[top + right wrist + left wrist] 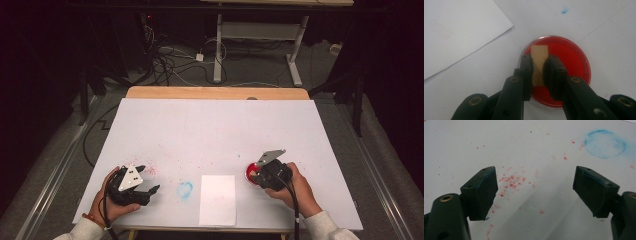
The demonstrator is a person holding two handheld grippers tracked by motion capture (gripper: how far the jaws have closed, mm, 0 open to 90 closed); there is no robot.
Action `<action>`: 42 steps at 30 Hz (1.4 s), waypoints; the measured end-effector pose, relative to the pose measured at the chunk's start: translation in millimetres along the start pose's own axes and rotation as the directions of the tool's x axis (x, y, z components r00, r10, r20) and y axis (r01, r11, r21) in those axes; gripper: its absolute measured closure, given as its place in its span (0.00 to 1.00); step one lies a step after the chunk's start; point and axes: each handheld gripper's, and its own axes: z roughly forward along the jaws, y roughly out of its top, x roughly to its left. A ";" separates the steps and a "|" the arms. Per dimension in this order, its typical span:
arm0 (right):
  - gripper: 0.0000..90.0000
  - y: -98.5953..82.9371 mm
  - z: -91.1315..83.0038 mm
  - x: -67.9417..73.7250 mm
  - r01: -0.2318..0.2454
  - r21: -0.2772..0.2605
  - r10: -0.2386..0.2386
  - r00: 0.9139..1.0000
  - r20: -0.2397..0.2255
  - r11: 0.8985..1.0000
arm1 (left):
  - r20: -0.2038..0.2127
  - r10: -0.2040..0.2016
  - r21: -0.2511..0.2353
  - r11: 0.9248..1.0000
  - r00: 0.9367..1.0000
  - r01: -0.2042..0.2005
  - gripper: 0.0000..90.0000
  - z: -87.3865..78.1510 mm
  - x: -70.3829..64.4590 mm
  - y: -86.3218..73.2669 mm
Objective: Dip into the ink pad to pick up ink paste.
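Note:
A round red ink pad (pixel 250 173) (pixel 574 58) in a clear dish lies on the white table cover, right of centre near the front. My right gripper (pixel 257 176) (pixel 539 59) hangs just over it, shut on a small tan block (pixel 539 53) whose end points down at the pad; whether block and pad touch I cannot tell. A white sheet of paper (pixel 218 199) (pixel 456 30) lies left of the pad. At the front left my left gripper (pixel 150 178) (pixel 536 178) is open with nothing between its jaws, low over the cover.
A faint blue ring stain (pixel 184 189) (pixel 604 143) marks the cover between the left gripper and the paper. Red ink specks (pixel 511 180) are scattered under the left gripper. The white cover (pixel 215 125) stretches back to a wooden table edge (pixel 215 93).

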 end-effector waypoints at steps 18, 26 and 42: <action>0.85 -0.7 0.9 1.8 0.004 -0.003 -0.004 1.000 0.012 1.000 | 0.000 0.004 0.005 1.000 1.000 -0.004 0.21 0.7 -0.6 0.5; 0.85 -0.8 -1.1 -0.6 0.021 -0.018 -0.020 1.000 0.006 1.000 | 0.000 0.004 0.004 1.000 1.000 -0.004 0.21 0.9 0.0 0.3; 0.85 1.8 -41.1 -10.4 -0.005 -0.174 0.017 0.998 0.063 0.985 | 0.003 -0.001 0.003 1.000 1.000 0.001 0.21 1.7 0.8 -0.4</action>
